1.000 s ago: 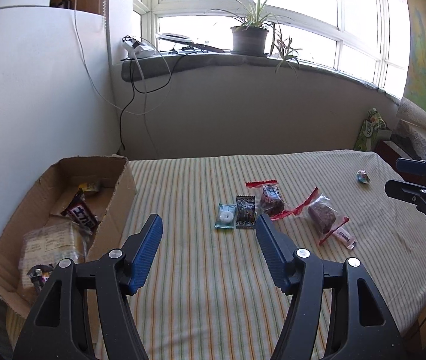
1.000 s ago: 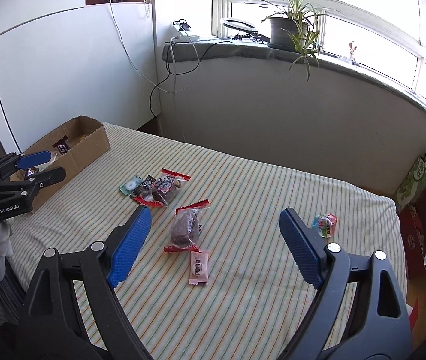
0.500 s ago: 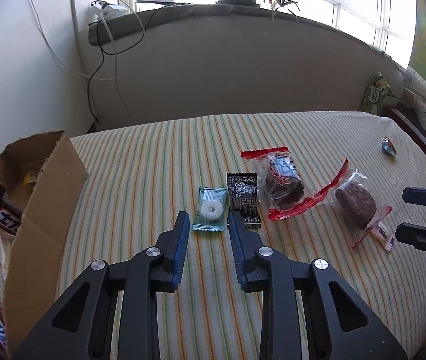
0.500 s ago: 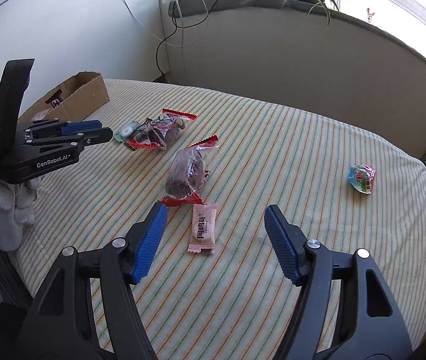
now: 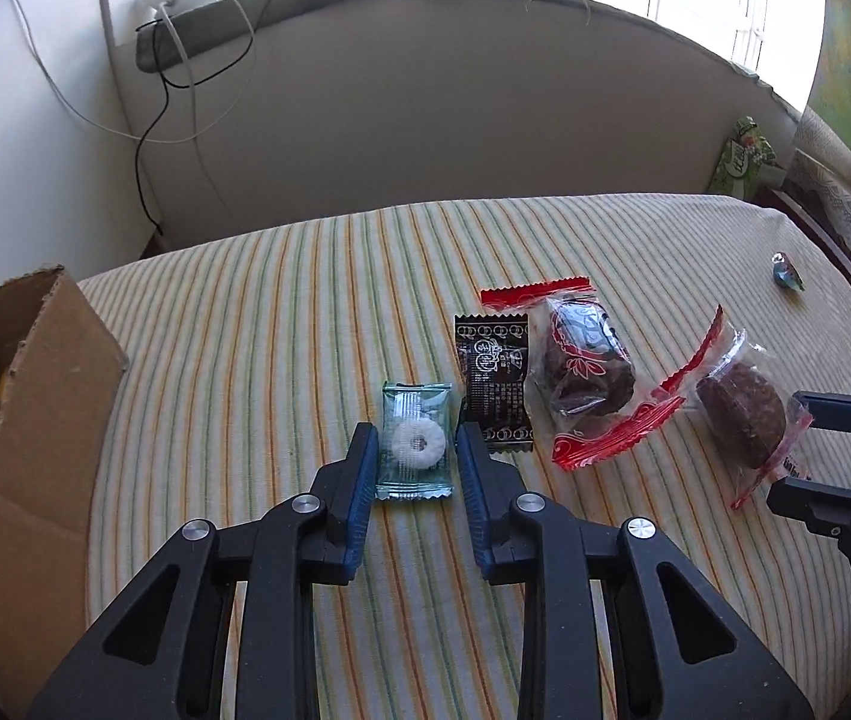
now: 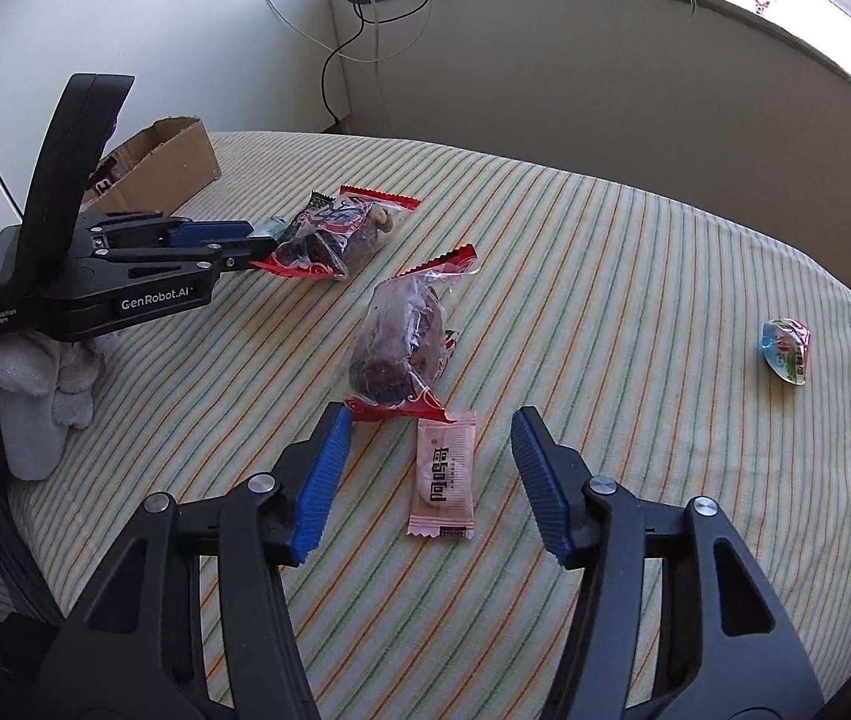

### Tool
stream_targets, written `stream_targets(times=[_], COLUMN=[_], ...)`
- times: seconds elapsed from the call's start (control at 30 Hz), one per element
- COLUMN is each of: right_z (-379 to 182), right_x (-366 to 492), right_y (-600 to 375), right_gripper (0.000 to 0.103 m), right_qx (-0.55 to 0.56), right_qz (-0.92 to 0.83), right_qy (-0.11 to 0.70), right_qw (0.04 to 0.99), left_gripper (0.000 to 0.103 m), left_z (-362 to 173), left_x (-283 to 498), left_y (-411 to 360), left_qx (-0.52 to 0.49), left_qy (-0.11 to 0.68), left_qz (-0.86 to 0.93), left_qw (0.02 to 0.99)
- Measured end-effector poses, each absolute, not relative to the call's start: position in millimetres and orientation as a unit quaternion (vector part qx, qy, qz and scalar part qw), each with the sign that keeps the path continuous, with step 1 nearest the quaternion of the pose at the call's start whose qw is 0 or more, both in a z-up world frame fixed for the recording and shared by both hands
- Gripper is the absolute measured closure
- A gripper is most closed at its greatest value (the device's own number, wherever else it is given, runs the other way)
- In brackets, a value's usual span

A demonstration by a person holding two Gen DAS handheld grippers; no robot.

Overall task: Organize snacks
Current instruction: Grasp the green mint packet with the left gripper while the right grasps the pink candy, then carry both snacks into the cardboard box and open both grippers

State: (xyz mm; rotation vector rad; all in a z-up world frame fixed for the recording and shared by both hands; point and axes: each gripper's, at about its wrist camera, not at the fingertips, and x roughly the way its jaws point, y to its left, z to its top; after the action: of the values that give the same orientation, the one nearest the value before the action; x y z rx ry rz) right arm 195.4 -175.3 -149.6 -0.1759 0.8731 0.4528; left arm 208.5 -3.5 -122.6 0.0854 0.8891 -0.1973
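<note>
My left gripper point(image 5: 416, 441) is down on the striped cloth with its blue pads on either side of a clear green packet holding a white ring candy point(image 5: 415, 449); the jaws are narrowly open around it. A black packet point(image 5: 493, 381) and a red-edged bag with a dark cake point(image 5: 584, 363) lie just right of it. My right gripper point(image 6: 428, 432) is open above a pink packet point(image 6: 444, 474), with a second dark cake bag point(image 6: 404, 342) just beyond. The left gripper also shows in the right wrist view point(image 6: 239, 243).
A cardboard box point(image 5: 35, 420) with snacks in it stands at the left edge of the table. A small blue-and-pink candy point(image 6: 785, 351) lies alone at the far right. A green bag point(image 5: 743, 156) stands by the wall beyond the table.
My left gripper moved forward and down and narrowed its jaws around the ring candy packet. My right gripper lowered toward the pink packet and narrowed somewhat.
</note>
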Motion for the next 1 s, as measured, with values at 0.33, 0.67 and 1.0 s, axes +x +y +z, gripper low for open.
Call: stream_targets(times=[0.33, 0.67, 1.0], right_z=[-156.4, -147.5, -124.6], right_x=[197.5, 190.7, 173.7], right_y=[-169.6, -188.0, -194.6], right_gripper=[0.080, 0.082, 0.082], right_qx=[-0.123, -0.092, -0.070], right_qz=[0.188, 0.179, 0.183], right_qy=[0.428, 0.424, 0.408], right_qw=[0.876, 0.883, 0.892], left_gripper=[0.083, 0.083, 0.083], left_z=[-122.9, -111.4, -84.9], left_x=[210.8, 193.6, 157.1], left_y=[0.1, 3.0, 9.4], left_qx=[0.046, 0.030, 0.019], left_qy=[0.430, 0.414, 0.376], left_qz=[-0.088, -0.086, -0.078], left_qw=[0.897, 0.906, 0.923])
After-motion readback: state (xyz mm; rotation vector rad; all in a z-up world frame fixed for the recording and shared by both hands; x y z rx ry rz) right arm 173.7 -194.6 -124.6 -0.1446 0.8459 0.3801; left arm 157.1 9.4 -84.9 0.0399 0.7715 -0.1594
